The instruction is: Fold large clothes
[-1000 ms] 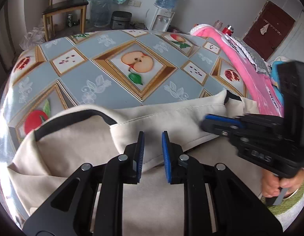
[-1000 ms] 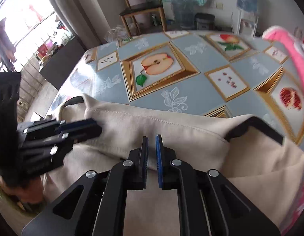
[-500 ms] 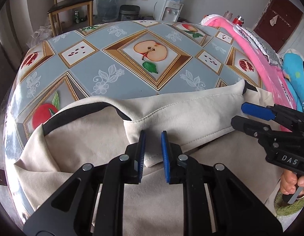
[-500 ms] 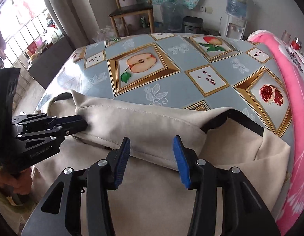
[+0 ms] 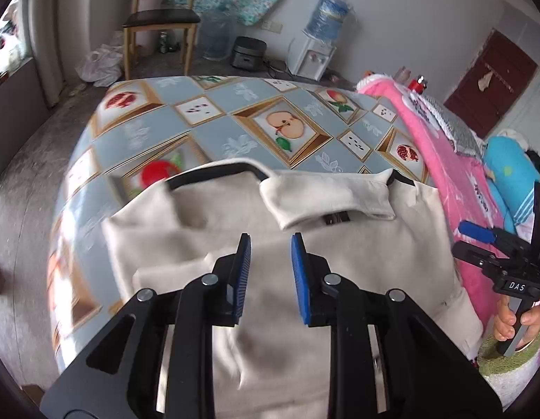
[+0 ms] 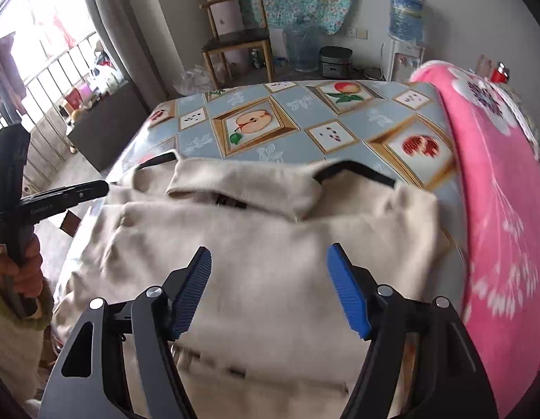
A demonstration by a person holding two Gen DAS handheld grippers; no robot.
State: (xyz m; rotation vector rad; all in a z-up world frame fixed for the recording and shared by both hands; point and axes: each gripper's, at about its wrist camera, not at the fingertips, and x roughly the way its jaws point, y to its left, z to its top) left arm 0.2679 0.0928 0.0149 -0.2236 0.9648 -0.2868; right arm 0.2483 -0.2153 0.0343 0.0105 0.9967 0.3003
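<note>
Now both grippers are off the cloth. The left gripper (image 5: 270, 269) had the folded beige edge between its blue pads a second ago; now its jaws stand a little apart and are opening, nothing between them. The right gripper (image 6: 270, 289) was nearly shut on that same edge; its jaws are now wide and opening, also empty. Both views have pulled back and up, so more of the garment (image 5: 340, 262) shows than before.

My read: this fold is released and done, and the hands are clearing to regrasp for the next one.

The garment lies flat on the near half of the desk (image 5: 214, 132), its folded band (image 5: 326, 199) across the top, black trim (image 5: 214, 171) at the far corners. The pink blanket (image 6: 497, 181) lies just beside it on the right.

Hard to tell:
- the near hem is cut off under both grippers
- the lower cloth is motion-blurred in the right wrist view
- the garment type is unclear; a dark tag (image 5: 336, 217) peeks under the band
- whether the left edge hangs off the desk
</note>
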